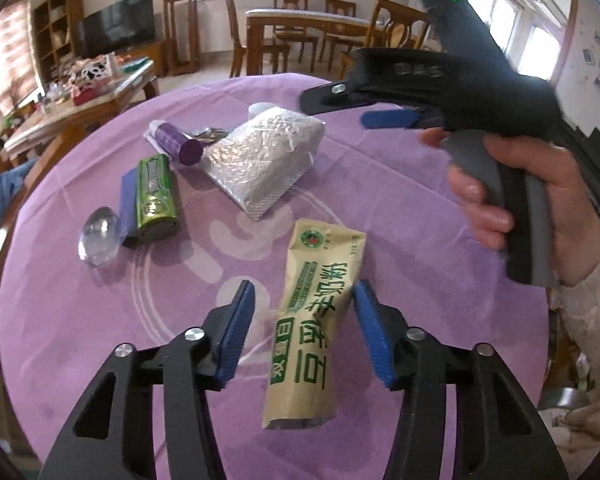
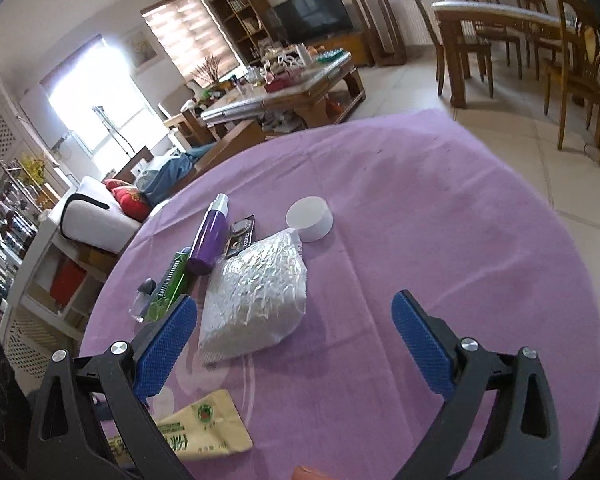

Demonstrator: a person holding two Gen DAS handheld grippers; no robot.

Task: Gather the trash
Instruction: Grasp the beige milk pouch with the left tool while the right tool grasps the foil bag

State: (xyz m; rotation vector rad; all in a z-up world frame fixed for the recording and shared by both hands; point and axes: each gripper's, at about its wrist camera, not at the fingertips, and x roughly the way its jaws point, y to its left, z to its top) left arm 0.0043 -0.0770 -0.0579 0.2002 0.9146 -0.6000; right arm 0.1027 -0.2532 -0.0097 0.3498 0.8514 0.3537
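A tan and green snack packet (image 1: pixel 310 320) lies on the purple tablecloth (image 1: pixel 400 200), between the open fingers of my left gripper (image 1: pixel 304 304); it touches the right pad (image 1: pixel 370 328). It also shows in the right wrist view (image 2: pixel 192 436). A crinkled silver foil bag (image 1: pixel 260 156) lies beyond it. My right gripper (image 2: pixel 294 316) is open and empty, held above the cloth near the foil bag (image 2: pixel 256 296); in the left wrist view it hovers at the right (image 1: pixel 384 118).
A green gum pack (image 1: pixel 156 196), a purple bottle (image 1: pixel 178 140), a clear spoon (image 1: pixel 99 236), a small dark packet (image 2: pixel 240 236) and a white lid (image 2: pixel 310 218) lie on the cloth. Chairs, a dining table and a cluttered coffee table stand beyond the table's edge.
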